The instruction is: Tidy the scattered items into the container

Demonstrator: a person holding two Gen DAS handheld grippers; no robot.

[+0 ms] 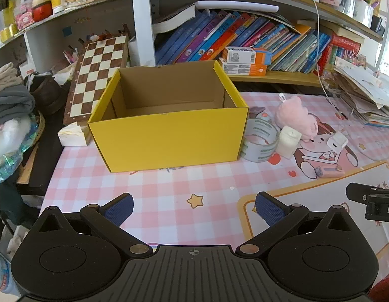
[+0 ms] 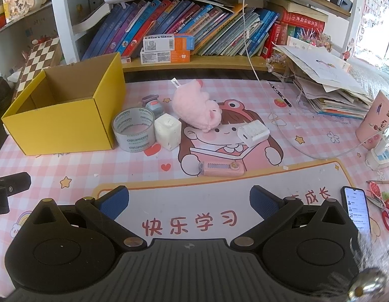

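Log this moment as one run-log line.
stage: before first pick | left gripper: open, empty | right gripper: open, empty | yellow box: empty | tape roll, pink plush: on mat

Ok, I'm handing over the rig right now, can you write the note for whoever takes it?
Left gripper: open, empty, facing the yellow box.
Right gripper: open, empty, over the desk mat.
Box looks empty; nothing packed yet.
Still on the mat to the right of the box: tape roll, white block, pink plush, white charger, pink cutter, small grey gadget behind the tape.
All of them are left to load.
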